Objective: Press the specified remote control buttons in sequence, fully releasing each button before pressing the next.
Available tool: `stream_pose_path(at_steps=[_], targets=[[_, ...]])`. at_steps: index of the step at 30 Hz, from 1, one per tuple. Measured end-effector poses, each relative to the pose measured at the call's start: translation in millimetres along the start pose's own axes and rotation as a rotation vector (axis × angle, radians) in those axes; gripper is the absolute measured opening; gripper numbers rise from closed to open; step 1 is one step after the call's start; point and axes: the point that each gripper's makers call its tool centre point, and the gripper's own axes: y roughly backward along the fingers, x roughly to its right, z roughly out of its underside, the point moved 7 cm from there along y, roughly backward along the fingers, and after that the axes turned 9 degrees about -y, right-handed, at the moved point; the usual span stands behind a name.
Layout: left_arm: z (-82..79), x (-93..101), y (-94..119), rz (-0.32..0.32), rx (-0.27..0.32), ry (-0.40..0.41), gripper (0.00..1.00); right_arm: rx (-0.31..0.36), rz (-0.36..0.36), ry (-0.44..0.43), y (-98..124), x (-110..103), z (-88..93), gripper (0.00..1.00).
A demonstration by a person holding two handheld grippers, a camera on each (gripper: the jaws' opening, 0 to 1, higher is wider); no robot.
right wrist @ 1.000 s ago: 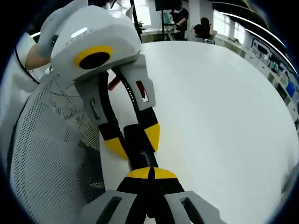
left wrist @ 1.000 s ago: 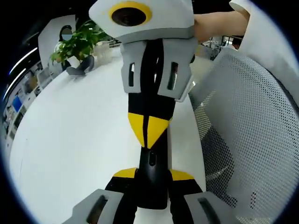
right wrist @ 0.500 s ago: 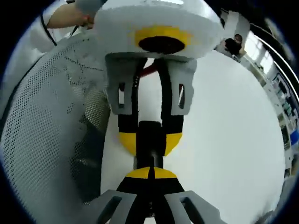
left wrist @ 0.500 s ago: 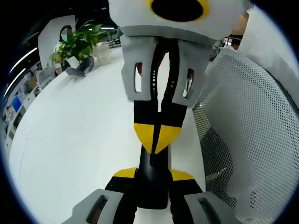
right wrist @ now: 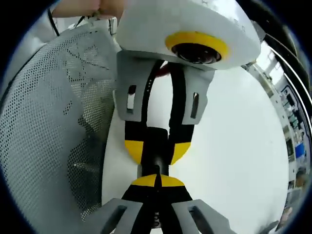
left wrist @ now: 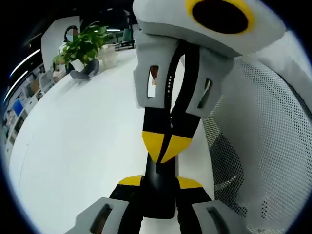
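left gripper: clamped on the black remote, yellow tips on either side of it at about 6 o'clock in the left gripper view
right gripper: pinched shut, tips together, pressing down on the remote's top face at about 6 o'clock in the right gripper view
remote: held just above the white counter, near its edge
writing: can't read any brand or button labels, too small and mostly covered
mesh chair: right beside the counter edge, 3 o'clock
plant: way back around 11 o'clock
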Motion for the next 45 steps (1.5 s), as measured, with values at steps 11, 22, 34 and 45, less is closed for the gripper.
stream_pose_path(at_steps=[11,22,34,45], targets=[[-0.1,-0.1,-0.3,-0.005,0.007,0.004,0.24,-0.007,-0.020,0.042,-2.5,-0.9,-5.4,0.00],[-0.6,1.0,-0.9,-0.014,0.005,0.011,0.24,-0.038,-0.020,-0.046,-5.1,1.9,-7.5,0.00],[-2.3,1.7,-1.1,-0.009,-0.022,0.013,0.24,0.117,-0.011,-0.151,-1.9,-3.9,-0.5,0.00],[-4.0,2.3,-0.3,0.004,-0.046,-0.010,0.24,0.095,-0.005,-0.110,-4.8,-4.7,-6.1,0.00]])
